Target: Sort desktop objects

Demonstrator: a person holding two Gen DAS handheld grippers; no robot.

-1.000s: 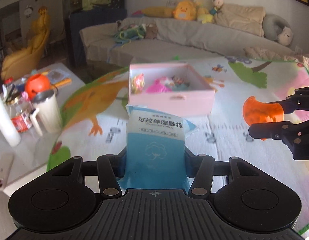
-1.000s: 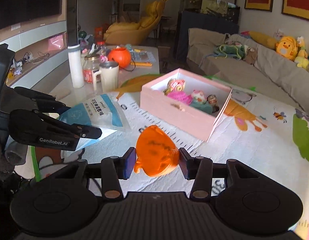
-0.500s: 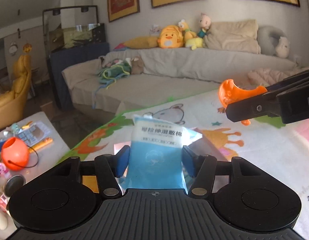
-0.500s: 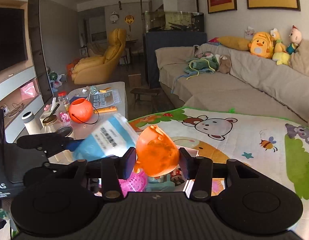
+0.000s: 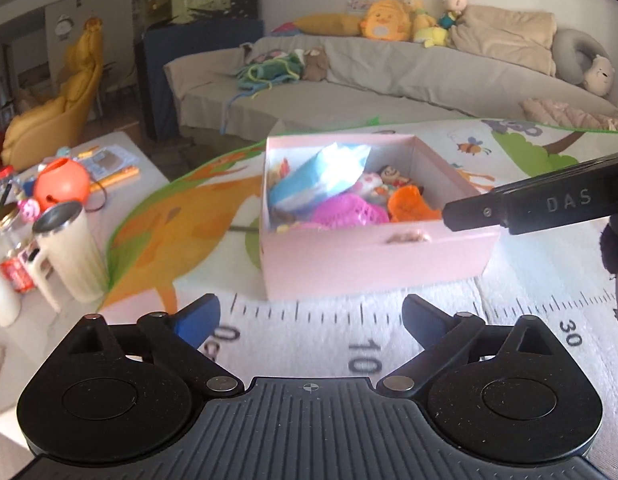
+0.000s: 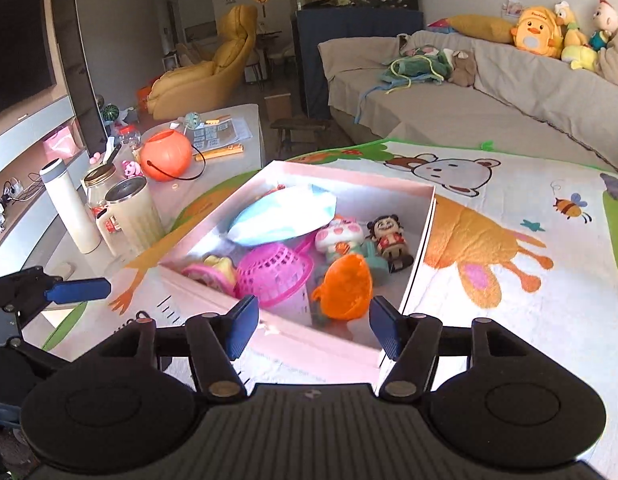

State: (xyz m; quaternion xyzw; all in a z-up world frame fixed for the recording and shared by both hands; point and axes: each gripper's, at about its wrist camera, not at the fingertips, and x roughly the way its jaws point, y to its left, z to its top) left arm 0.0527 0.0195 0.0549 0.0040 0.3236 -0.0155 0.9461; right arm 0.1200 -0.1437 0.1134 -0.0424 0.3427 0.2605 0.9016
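A: Both things have left the tongs since a second ago. The left gripper [image 5: 311, 312], which was carrying the blue and white soft plastic pouch [image 6: 283, 216], and the right gripper [image 6: 311, 326], which had the orange plastic cup-shaped toy [image 6: 345, 286], are each opening now with nothing between the blades.

B: And both landed in the pink cardboard box [image 6: 423, 236]?

A: Yes. The pouch lies tilted on the heap at the back, and the orange toy is at the front, just beside the pink plastic mesh basket [image 6: 275, 276] and a small painted figurine [image 6: 389, 238].

B: How would they handle if moved again?

A: I'd guess the pouch is light and squashy with a slick skin, so best pinched across its flat width near an edge. The toy looks stiff and hollow; take it across the rim.

B: Any writing?

A: "DAS" on the right gripper's arm in the left view, and ruler numbers "10" and "30" on the printed cartoon play mat [image 5: 521, 276]. The pouch's print is unreadable from here.
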